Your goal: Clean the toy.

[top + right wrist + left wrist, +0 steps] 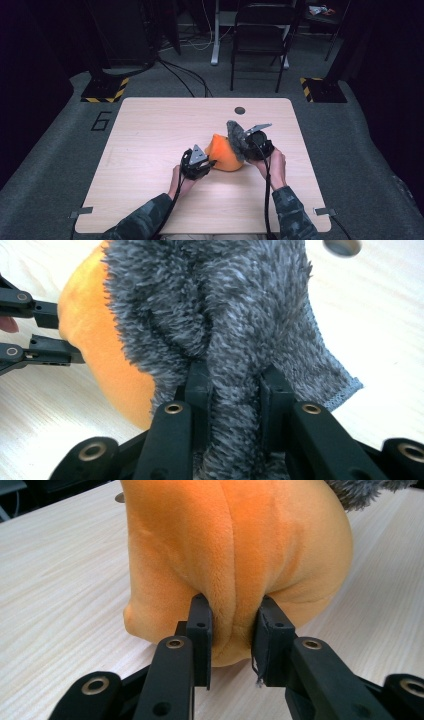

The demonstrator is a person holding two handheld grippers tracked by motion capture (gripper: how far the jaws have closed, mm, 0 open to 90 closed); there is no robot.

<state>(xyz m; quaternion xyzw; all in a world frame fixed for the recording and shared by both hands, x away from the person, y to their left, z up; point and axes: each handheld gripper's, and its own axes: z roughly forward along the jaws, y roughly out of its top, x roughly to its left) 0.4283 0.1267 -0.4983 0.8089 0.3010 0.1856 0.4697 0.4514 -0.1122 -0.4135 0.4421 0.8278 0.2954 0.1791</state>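
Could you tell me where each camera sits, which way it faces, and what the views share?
High view: above the person's side, facing forward and down on the table; forearms, hands, left gripper.
Left gripper view: along its jaws pinching the orange plush.
Right gripper view: right gripper pinching the grey fleece.
Shared: plush and fleece show in all three views.

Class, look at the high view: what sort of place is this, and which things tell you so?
Probably a lab or recording studio: a bare table on grey carpet, hazard-striped stand bases, loose cables and a folding chair.
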